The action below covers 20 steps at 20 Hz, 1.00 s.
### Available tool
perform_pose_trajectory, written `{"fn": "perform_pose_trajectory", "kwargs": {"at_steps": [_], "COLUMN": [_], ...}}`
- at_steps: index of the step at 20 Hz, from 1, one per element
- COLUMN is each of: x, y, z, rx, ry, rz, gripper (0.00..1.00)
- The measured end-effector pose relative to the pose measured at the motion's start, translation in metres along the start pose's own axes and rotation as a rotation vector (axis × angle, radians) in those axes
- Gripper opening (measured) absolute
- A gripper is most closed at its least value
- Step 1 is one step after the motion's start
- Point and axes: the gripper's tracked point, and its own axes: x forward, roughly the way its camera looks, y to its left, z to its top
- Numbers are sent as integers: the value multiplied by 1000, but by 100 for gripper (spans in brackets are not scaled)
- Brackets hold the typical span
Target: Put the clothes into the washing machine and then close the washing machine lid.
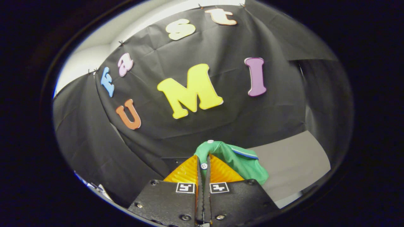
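Observation:
A green garment [243,160] with white buttons and a blue-and-white trim hangs from my gripper [203,160]. Both fingers press on its cloth, which bunches over the fingertips and drapes down past the right finger. The gripper is lifted and points at the booth's black cloth wall, with the garment held in the air in front of it.
A grey flat surface [293,164] lies to the right, beyond and below the garment. The black cloth wall [157,132] stands ahead and wraps round to the left. A pale wall [91,53] shows above the cloth.

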Motion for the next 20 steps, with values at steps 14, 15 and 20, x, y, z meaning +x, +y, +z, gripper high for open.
{"fn": "perform_pose_trajectory", "kwargs": {"at_steps": [14,15,20], "x": [67,74,115], "y": [146,149,154], "z": [-62,-70,-114], "rx": [-71,-73,-67], "ry": [51,60,124], "rz": [141,140,147], "gripper": [4,4,4]}}
